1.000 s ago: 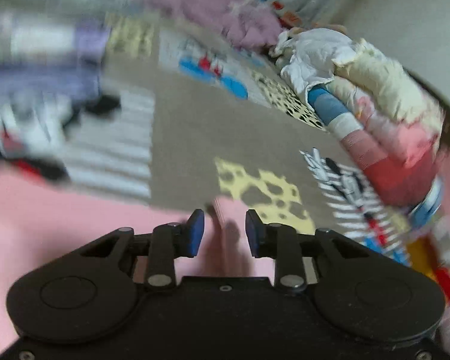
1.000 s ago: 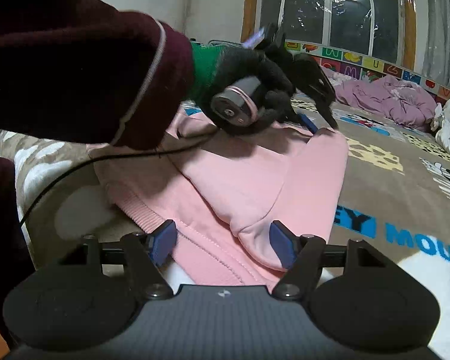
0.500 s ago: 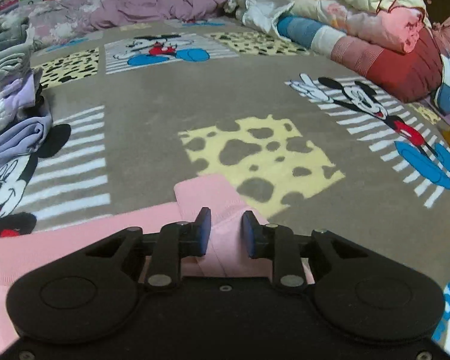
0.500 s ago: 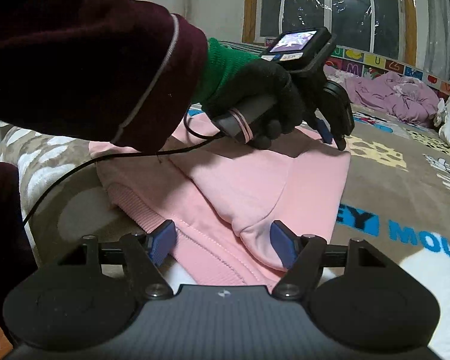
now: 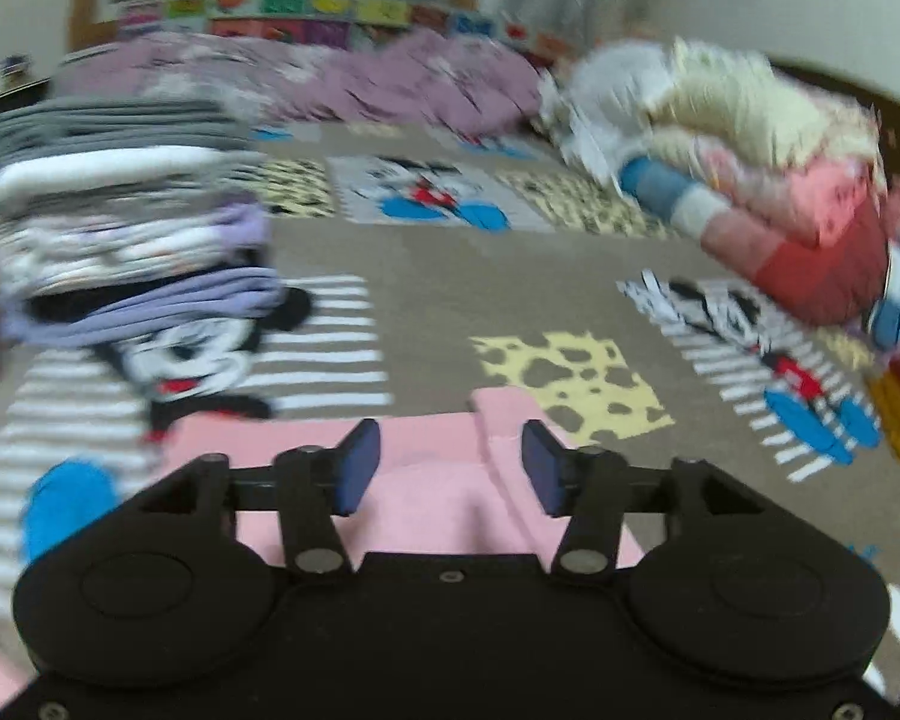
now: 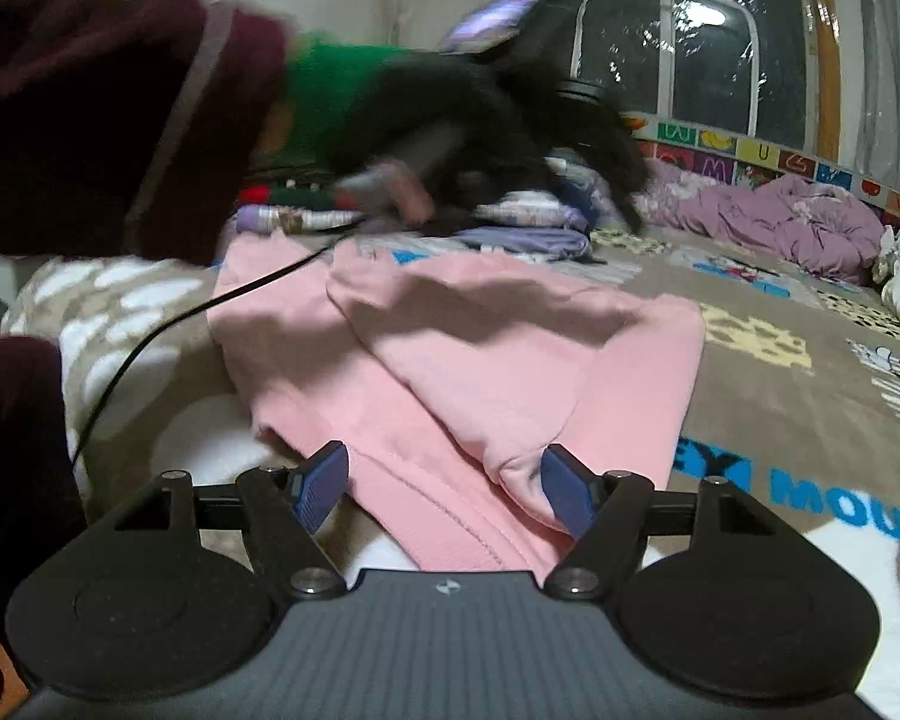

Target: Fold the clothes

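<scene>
A pink sweatshirt (image 6: pixel 498 348) lies partly folded on the cartoon-print blanket (image 6: pixel 780 396). My right gripper (image 6: pixel 444 489) is open, its blue pads either side of the garment's near edge, low over it. My left gripper (image 5: pixel 450 471) is open and empty just above the pink cloth (image 5: pixel 426 480) at its far edge. In the right wrist view the left gripper (image 6: pixel 624 192) is a blurred dark shape held by a gloved hand above the sweatshirt's far side.
A stack of folded clothes (image 5: pixel 126 228) stands at the left. Rolled quilts and pillows (image 5: pixel 768 192) pile up at the right. A purple crumpled sheet (image 6: pixel 792 228) lies at the back by the window. A black cable (image 6: pixel 168 324) crosses the blanket's left side.
My left gripper has opened, let go of the pink sleeve and lifted away from the sweatshirt. My right gripper has stayed open in place.
</scene>
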